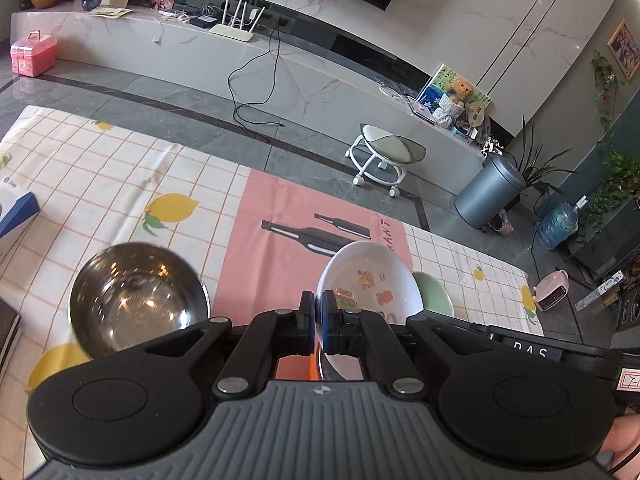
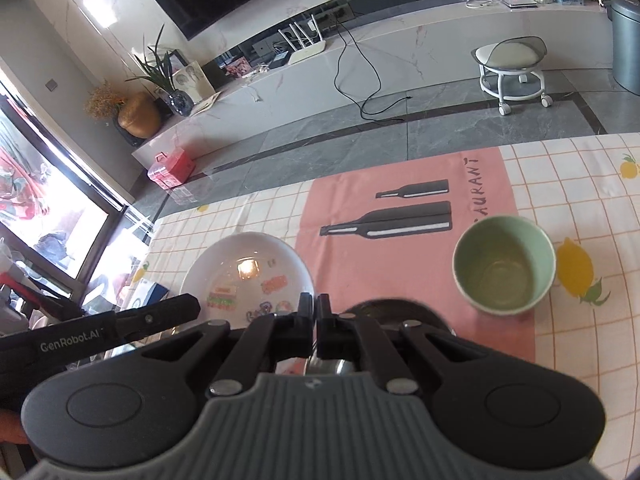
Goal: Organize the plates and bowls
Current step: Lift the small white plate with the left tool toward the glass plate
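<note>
Lemon-check tablecloth (image 1: 120,168) underlies everything. Left gripper (image 1: 319,312) pinches white bowl (image 1: 372,276) by its near rim: glazed, slippery, breakable. Right gripper (image 2: 314,312) clamps steel bowl (image 2: 332,364) rim; light, rigid.

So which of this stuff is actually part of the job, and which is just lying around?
Part of the job:
- white bowl, its rim pinched in the left gripper
- steel bowl
- green bowl

Just lying about:
- blue box at the table edge
- pink case, stool and bin on the floor
- router
</note>
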A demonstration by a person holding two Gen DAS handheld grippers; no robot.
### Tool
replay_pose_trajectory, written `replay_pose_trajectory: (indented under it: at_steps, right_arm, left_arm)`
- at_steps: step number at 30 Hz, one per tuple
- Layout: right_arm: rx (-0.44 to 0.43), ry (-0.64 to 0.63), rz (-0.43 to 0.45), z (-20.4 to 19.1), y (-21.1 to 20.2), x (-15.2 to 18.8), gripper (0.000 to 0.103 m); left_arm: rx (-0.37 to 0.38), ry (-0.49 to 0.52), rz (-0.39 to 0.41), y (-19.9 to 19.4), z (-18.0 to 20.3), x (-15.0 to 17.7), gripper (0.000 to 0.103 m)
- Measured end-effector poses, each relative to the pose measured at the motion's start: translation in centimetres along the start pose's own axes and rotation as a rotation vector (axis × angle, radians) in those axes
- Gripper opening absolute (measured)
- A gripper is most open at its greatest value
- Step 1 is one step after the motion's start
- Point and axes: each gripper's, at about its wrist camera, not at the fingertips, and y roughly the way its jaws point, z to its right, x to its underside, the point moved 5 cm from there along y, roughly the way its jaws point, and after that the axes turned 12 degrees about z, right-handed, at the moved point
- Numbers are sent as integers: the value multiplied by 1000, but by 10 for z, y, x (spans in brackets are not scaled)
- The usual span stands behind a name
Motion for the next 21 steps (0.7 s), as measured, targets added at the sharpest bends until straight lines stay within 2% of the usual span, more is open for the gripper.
replay_pose_trajectory:
  at_steps: [9,15,21]
  right_arm:
    - [-51,16,-10,-25,-52,89,0]
    - [-69,83,-59,-28,-68,145,0]
    - [-56,124,-101,-34,-68,190,0]
  left_arm:
    - [-15,-102,1,-65,-41,67,3]
    - [-30,-192,-38,-87,-77,112,3]
    - [-55,-219,-52,-98,-96,141,4]
